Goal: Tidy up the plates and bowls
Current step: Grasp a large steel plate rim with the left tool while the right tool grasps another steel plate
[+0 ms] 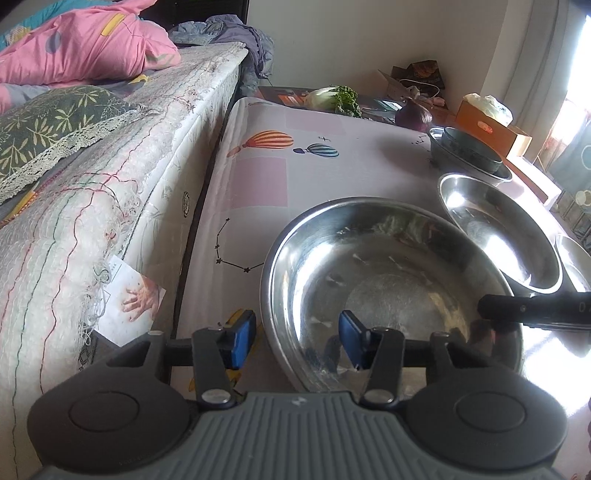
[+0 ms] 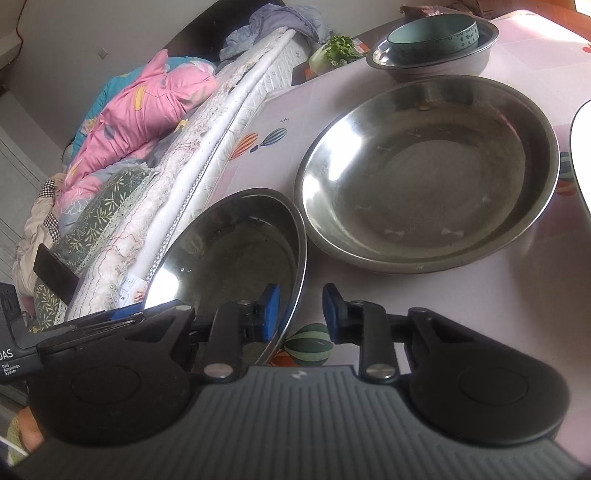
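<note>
Left wrist view: both tongs spread — left tongs (image 1: 297,338) and right tongs (image 2: 301,314) straddle the steel plate's (image 1: 388,280) rim; a teal bowl (image 2: 434,35) sits in a steel basin (image 2: 476,55).

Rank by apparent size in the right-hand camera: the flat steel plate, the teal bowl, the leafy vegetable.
1. Flat steel plate, clearly largest.
2. Teal bowl.
3. Leafy vegetable.
Bowl and vegetable lie farther away, so true sizes stay unsure.

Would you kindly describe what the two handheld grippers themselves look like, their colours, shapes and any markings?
Both look alike. The left gripper has a grey ribbed body with a small white logo, flanked by two round black housings with circular caps. Black linkage arms with silver pivot screws carry blue pads. The right gripper matches it. In the right wrist view, the left one's side shows white lettering, partly reading "Data Acquisition System".
</note>
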`<action>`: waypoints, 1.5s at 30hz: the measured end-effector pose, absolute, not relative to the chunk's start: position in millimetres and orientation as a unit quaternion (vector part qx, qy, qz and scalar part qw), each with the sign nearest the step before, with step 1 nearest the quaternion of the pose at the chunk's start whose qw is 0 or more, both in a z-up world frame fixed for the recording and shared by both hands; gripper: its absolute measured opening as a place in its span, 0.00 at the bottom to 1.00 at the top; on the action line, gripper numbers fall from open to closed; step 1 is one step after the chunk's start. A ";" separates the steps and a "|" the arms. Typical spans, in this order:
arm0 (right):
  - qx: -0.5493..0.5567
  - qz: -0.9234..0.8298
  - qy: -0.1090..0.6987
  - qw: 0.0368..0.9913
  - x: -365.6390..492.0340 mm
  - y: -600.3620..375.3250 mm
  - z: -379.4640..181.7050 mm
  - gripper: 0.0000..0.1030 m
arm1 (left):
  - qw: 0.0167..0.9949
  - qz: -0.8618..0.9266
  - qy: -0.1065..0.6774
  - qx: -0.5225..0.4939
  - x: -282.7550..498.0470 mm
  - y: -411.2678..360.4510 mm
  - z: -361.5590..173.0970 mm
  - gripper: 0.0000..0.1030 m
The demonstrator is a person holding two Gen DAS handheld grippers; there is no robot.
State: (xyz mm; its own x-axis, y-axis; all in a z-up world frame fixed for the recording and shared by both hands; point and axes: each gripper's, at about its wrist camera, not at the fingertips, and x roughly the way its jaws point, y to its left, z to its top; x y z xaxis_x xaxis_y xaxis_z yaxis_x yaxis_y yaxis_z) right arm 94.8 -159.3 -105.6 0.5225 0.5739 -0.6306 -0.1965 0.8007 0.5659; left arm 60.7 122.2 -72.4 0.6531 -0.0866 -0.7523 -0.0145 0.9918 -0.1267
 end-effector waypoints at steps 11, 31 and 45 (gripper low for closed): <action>0.185 0.240 0.443 0.844 90.9 -149.6 -102.3 0.14 | 0.901 -0.032 0.429 -0.060 52.6 122.9 -67.1 0.31; 0.166 0.245 0.459 0.838 27.9 -178.8 -94.0 0.14 | 0.878 -0.100 0.466 -0.037 -4.8 112.3 -59.1 0.37; 0.184 0.206 0.433 0.858 26.5 -177.3 -96.2 0.10 | 0.890 -0.088 0.444 -0.059 16.1 112.0 -62.7 0.37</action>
